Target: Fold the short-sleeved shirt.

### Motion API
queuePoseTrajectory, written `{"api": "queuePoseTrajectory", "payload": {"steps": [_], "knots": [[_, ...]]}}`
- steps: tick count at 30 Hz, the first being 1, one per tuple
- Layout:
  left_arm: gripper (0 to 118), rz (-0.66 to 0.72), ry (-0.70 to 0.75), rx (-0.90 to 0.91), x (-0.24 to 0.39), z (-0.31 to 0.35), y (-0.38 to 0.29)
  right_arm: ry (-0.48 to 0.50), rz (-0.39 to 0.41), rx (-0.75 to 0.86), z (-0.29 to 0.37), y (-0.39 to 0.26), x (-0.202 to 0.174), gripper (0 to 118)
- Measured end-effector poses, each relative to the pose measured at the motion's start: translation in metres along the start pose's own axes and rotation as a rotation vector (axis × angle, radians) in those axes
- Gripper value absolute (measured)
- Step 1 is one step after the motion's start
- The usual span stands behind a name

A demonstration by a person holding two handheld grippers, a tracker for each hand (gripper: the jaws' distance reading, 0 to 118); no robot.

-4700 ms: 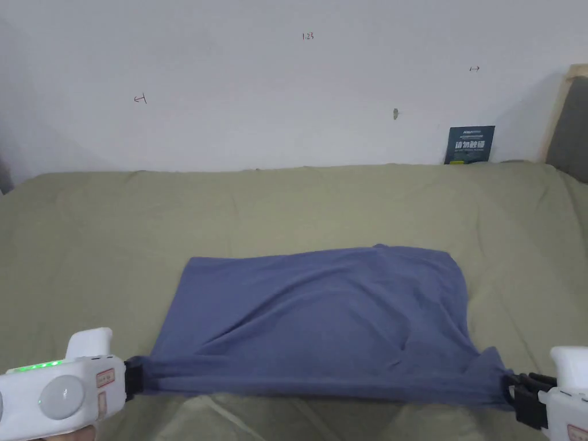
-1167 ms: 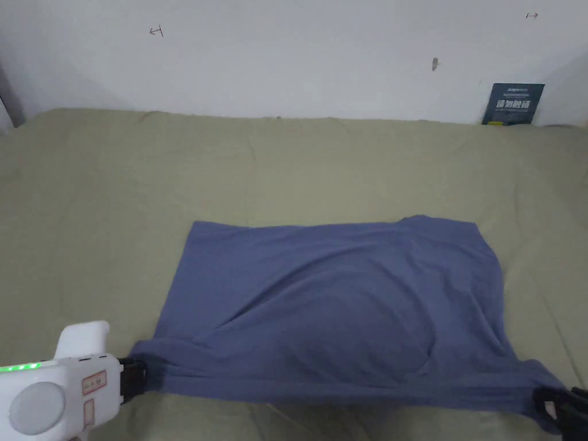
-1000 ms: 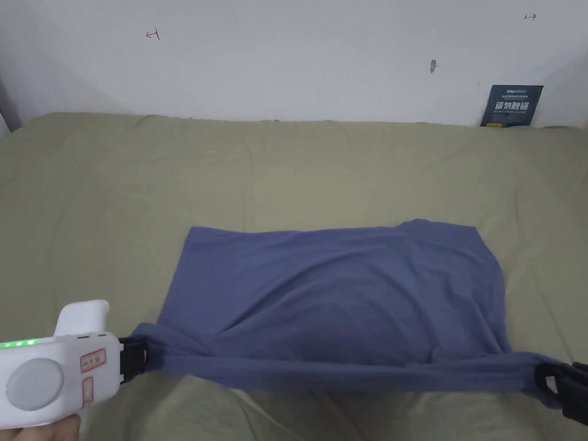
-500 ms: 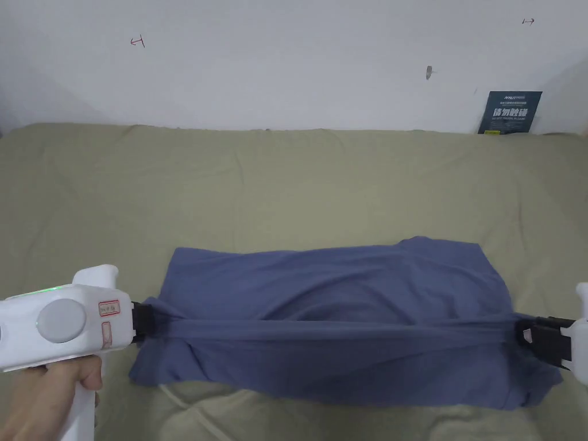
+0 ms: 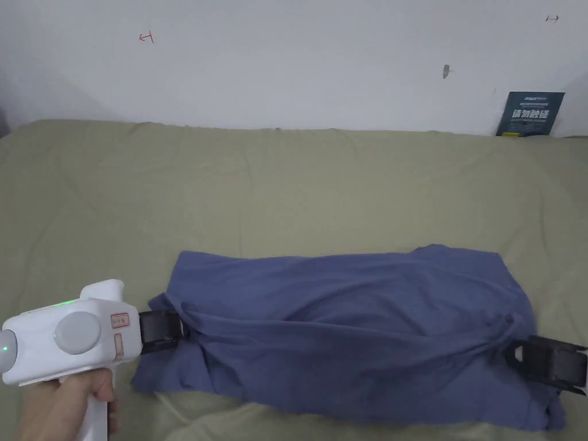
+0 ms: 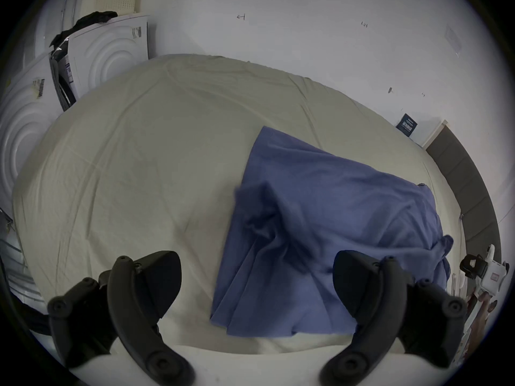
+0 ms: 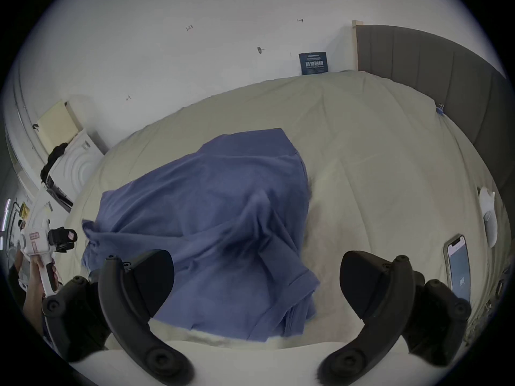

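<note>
Olive bed sheet point(image 5: 287, 184) spans the frame; blue short-sleeved shirt point(image 5: 350, 321) lies on it near the front edge, half-folded w/ loose ridges. Looks light, soft, floppy, so prob. slumps unless held at 2 corners/hem ends. Left gripper point(image 6: 256, 286) and right gripper point(image 7: 256, 283) sit at its L & R ends, jaws spread wide, holding nothing.

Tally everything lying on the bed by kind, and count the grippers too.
Blue shirt: 1
Phone: 1
White device beyond the phone: 1
Grippers: 2, the left gripper and the right gripper, both with jaws spread
Total: 5
</note>
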State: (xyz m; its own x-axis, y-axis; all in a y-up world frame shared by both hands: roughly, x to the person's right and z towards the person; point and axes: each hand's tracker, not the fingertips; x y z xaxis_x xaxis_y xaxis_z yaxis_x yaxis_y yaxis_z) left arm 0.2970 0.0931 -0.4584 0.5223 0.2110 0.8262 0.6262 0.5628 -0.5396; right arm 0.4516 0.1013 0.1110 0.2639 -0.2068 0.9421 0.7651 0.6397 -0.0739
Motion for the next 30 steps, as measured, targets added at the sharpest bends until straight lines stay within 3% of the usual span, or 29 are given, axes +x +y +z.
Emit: {"api": "queuePoseTrajectory", "payload": {"steps": [4, 6, 7, 8, 9, 12, 15, 16, 17, 18, 19, 20, 24, 25, 27, 28, 29, 30], "knots": [[111, -0.023, 0.029, -0.015, -0.027, 0.008, -0.015, 0.008, 0.011, -0.031, 0.016, -0.029, 0.002, 118], [103, -0.022, 0.022, -0.027, -0.037, 0.014, -0.026, 0.016, 0.017, -0.034, 0.025, -0.044, 0.002, 113], [78, -0.025, 0.011, -0.040, -0.038, 0.016, -0.030, -0.002, 0.026, -0.022, 0.029, -0.051, 0.001, 85], [35, -0.043, 0.006, -0.057, -0.039, 0.016, -0.033, -0.015, 0.026, -0.013, 0.032, -0.056, 0.000, 39], [0, -0.054, 0.008, -0.076, -0.039, 0.017, -0.041, -0.059, 0.058, 0.035, 0.033, -0.062, -0.002, 0], [0, -0.071, 0.011, -0.046, -0.028, 0.024, -0.042, -0.002, 0.048, -0.010, 0.039, -0.071, -0.004, 0], [0, -0.059, -0.028, -0.060, -0.023, 0.018, -0.031, -0.013, 0.061, -0.008, 0.037, -0.070, -0.008, 0], [28, -0.055, -0.036, -0.069, -0.020, 0.014, -0.027, -0.010, 0.062, -0.010, 0.037, -0.067, -0.005, 0], [79, -0.055, -0.021, -0.081, -0.016, 0.009, -0.025, -0.010, 0.061, -0.011, 0.035, -0.067, -0.005, 0], [118, -0.076, 0.019, -0.124, -0.013, -0.001, -0.023, -0.004, 0.063, -0.019, 0.032, -0.065, -0.003, 0], [115, -0.020, -0.005, -0.079, -0.010, -0.006, -0.027, -0.001, 0.065, -0.025, 0.030, -0.065, -0.002, 0], [114, -0.073, 0.005, -0.076, -0.008, -0.014, -0.020, -0.007, 0.069, -0.022, 0.031, -0.064, -0.004, 0], [111, -0.051, 0.035, -0.159, -0.002, -0.034, -0.013, -0.016, 0.072, -0.031, 0.024, -0.059, 0.003, 0], [101, -0.063, 0.069, -0.182, -0.001, -0.038, -0.015, -0.017, 0.072, -0.033, 0.023, -0.058, 0.005, 0], [68, -0.072, 0.066, -0.196, -0.001, -0.041, -0.021, -0.025, 0.068, -0.033, 0.021, -0.056, 0.009, 0], [30, -0.161, 0.156, -0.182, 0.003, -0.035, -0.022, -0.022, 0.066, -0.037, 0.014, -0.056, 0.019, 0], [1, -0.215, 0.120, -0.138, 0.003, -0.027, -0.023, -0.024, 0.065, -0.037, 0.013, -0.054, 0.021, 0], [1, -0.210, 0.029, -0.127, -0.001, -0.023, -0.022, -0.027, 0.066, -0.033, 0.012, -0.053, 0.024, 0]]}}
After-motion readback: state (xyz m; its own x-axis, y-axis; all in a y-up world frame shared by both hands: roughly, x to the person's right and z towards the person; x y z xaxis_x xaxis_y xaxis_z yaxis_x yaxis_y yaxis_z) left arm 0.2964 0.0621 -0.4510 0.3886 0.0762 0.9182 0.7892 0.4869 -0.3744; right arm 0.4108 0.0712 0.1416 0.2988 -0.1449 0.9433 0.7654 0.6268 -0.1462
